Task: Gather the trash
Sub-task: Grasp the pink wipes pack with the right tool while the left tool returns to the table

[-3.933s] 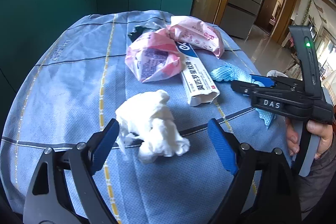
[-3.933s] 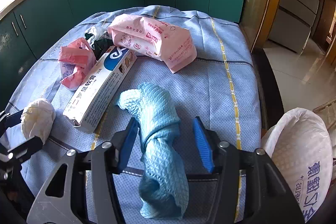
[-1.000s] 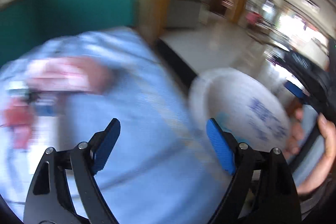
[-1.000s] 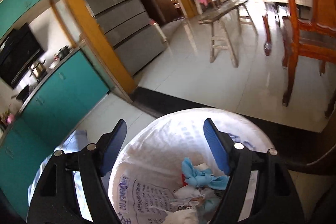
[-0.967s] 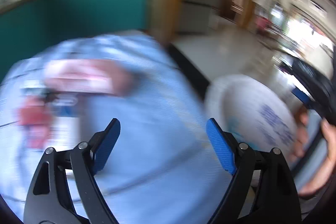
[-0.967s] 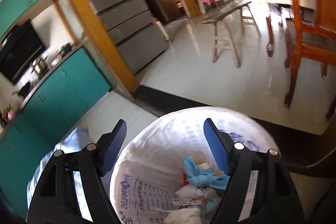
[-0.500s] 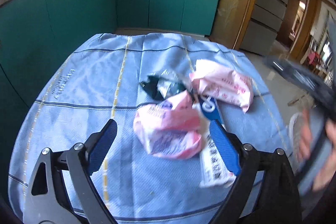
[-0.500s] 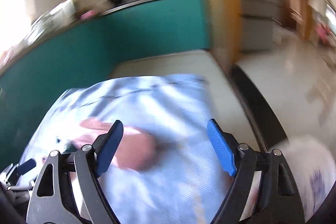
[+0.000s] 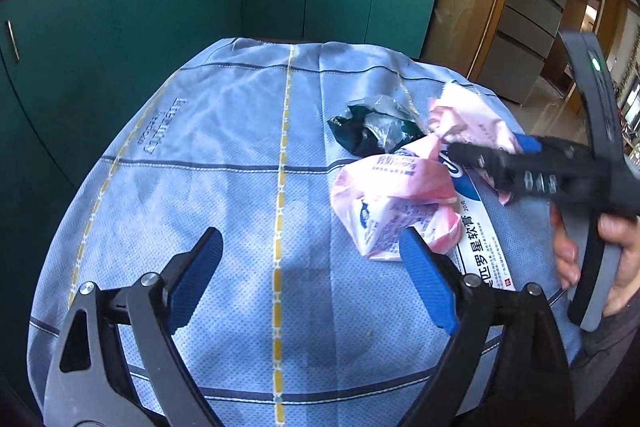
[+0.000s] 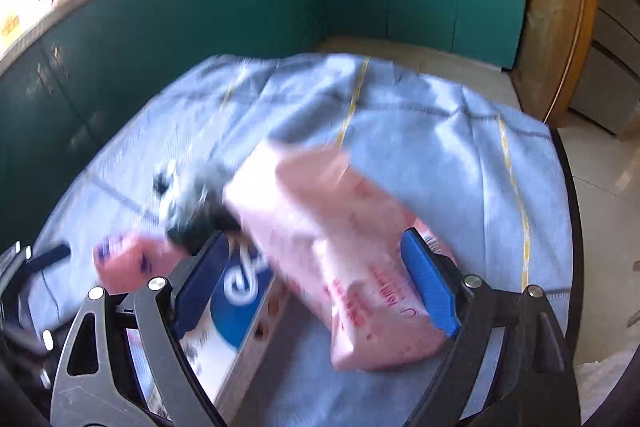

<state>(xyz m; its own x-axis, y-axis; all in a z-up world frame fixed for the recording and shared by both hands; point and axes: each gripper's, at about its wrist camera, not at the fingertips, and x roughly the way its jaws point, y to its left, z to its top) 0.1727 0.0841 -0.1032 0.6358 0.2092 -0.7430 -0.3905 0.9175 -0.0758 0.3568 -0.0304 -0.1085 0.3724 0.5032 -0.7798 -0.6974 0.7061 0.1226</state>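
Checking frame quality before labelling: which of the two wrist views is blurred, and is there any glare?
Left wrist view: sharp, fisheye-bent, print on the crumpled pink wrapper legible. Right wrist view: motion-smeared, the pink pack soft, window glare top left; its own fingers stay crisp.

Pale blue tablecloth [image 9: 224, 155] with yellow and dark stripes; pink wrappers [image 9: 392, 203]; white-and-blue box [image 10: 240, 303]; dark green packet [image 9: 372, 131]; teal cabinets [image 9: 200, 7]

Right gripper [image 10: 316, 281], jaws spread and just widening, above a soft pink plastic pack [image 10: 340, 263] beside a blue-and-white carton [image 10: 240, 307] on the blue-clothed bench [image 10: 440, 147].
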